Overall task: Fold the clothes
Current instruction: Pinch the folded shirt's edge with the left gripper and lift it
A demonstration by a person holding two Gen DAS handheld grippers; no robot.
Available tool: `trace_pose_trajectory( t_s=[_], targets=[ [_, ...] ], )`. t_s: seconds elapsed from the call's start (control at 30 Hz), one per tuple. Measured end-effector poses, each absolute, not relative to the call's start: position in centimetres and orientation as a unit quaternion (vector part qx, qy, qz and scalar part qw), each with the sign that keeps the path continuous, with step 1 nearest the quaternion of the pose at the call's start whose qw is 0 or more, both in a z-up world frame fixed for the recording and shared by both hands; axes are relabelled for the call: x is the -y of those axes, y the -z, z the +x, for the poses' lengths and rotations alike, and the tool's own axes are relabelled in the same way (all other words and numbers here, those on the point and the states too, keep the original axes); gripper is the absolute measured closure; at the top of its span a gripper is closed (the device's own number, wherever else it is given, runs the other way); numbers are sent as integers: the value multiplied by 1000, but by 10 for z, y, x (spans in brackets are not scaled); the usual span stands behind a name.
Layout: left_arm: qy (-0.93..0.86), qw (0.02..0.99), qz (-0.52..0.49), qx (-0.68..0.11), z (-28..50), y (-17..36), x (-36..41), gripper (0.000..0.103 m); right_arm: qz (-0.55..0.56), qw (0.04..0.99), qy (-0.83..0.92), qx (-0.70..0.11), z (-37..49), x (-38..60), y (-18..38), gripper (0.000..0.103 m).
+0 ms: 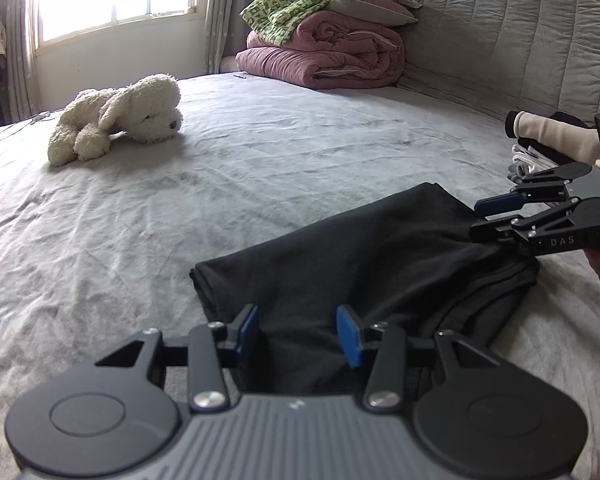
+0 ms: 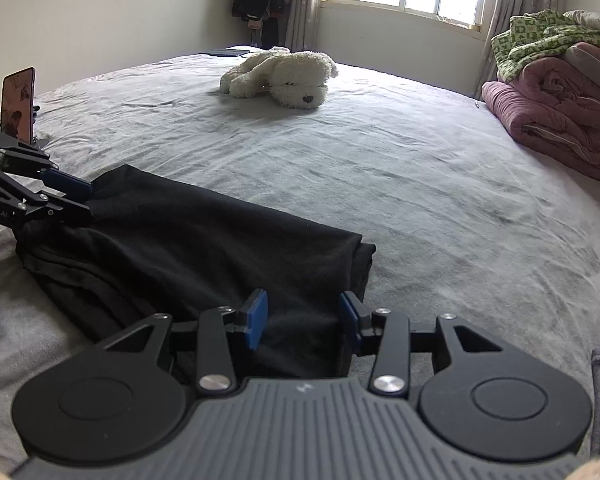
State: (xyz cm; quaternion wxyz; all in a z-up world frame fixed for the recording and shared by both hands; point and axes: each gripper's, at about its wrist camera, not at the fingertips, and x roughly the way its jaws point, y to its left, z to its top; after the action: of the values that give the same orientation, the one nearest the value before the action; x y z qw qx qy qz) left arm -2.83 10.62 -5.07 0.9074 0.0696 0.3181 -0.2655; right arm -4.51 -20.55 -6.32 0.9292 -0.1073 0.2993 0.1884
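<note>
Garment, black, lies folded on bed; left tongs and right tongs spread astride near edge; recommend pinching evenly.

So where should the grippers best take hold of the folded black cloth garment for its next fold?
Probably the two near corners of the folded black cloth garment, approached from the near edge: left gripper and right gripper already straddle that edge, pads apart.
</note>
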Motion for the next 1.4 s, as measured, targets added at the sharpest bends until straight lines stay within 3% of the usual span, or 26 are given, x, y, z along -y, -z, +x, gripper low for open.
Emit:
trace_pose_trajectory(
  t_s=[0.37,0.87,1.07,1.27,1.4],
  targets=[
    [238,870,-93,-421,-17,40,-155,49,-48,932,-195,-303,-48,195,37,56],
    [225,832,-188,-471,6,61,-163,51,-34,912,-245,-326,-37,142,35,54],
    [218,829,-208,-470,9,65,-165,72,-35,903,-259,-342,-28,124,37,55],
    [220,825,-221,-472,10,66,-163,88,-41,893,-261,-364,-20,114,42,77],
    [215,823,-233,-472,11,62,-163,92,-39,888,-249,-384,-14,114,47,82]
  ],
)
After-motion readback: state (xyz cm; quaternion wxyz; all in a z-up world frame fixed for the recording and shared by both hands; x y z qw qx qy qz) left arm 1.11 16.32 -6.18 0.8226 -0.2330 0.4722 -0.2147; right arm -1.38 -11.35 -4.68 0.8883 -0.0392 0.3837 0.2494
